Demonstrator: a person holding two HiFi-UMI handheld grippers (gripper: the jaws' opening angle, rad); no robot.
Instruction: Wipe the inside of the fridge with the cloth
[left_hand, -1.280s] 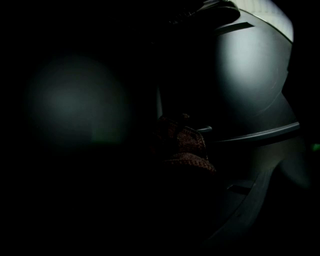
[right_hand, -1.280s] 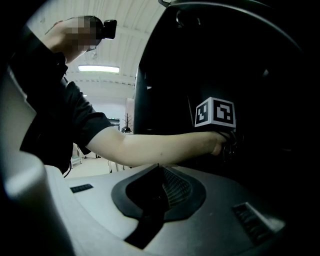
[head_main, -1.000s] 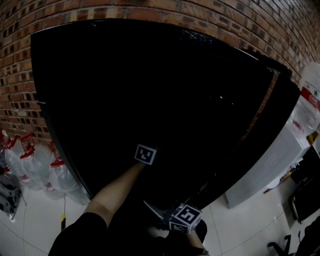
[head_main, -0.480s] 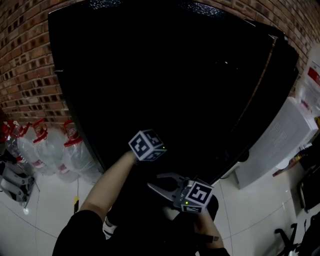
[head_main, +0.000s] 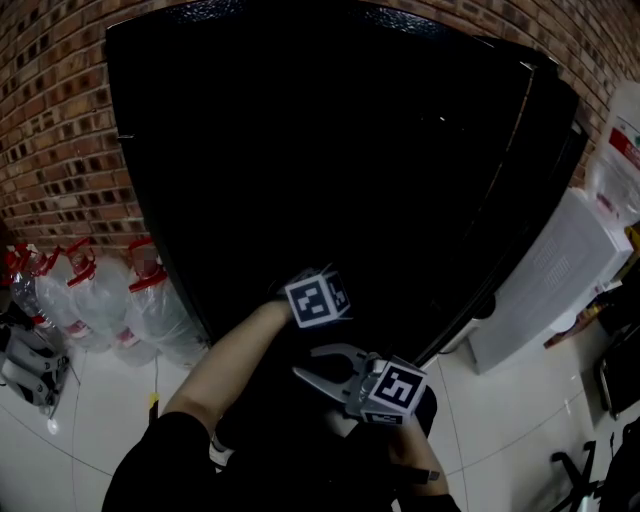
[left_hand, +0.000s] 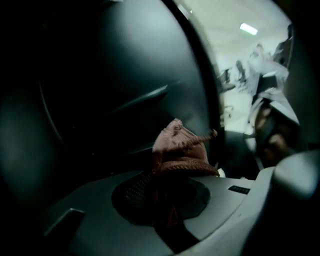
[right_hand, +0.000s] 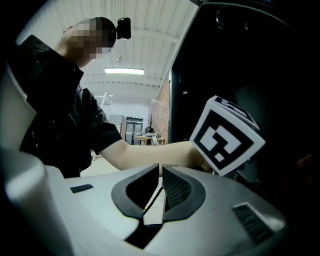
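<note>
The black fridge (head_main: 330, 150) stands tall against the brick wall (head_main: 60, 120). Both grippers hang low in front of its dark face.

The left gripper (left_hand: 167, 192) has its jaws clamped on the cloth (left_hand: 180, 150). It is a pinkish-red wad that bunches out past the tips, close up against the fridge's glossy front.

A second ago this gripper's marker cube (head_main: 318, 297) sat further left on the fridge front and showed one flat face. Now it has slid rightward along the fridge and rolled over, so two faces show. The person's bare forearm (head_main: 235, 365) has swung across with it.

The right gripper (right_hand: 160, 167) waits just below, near the fridge's lower right corner. Its jaw tips are brought together on nothing. It has lifted a little over the second but has hardly budged in the last half second. The two grippers now sit closer together than before.

Clear bottles (head_main: 150, 300) with red caps cluster on the floor at the fridge's left foot. A white cabinet (head_main: 545, 290) stands at its right side.
</note>
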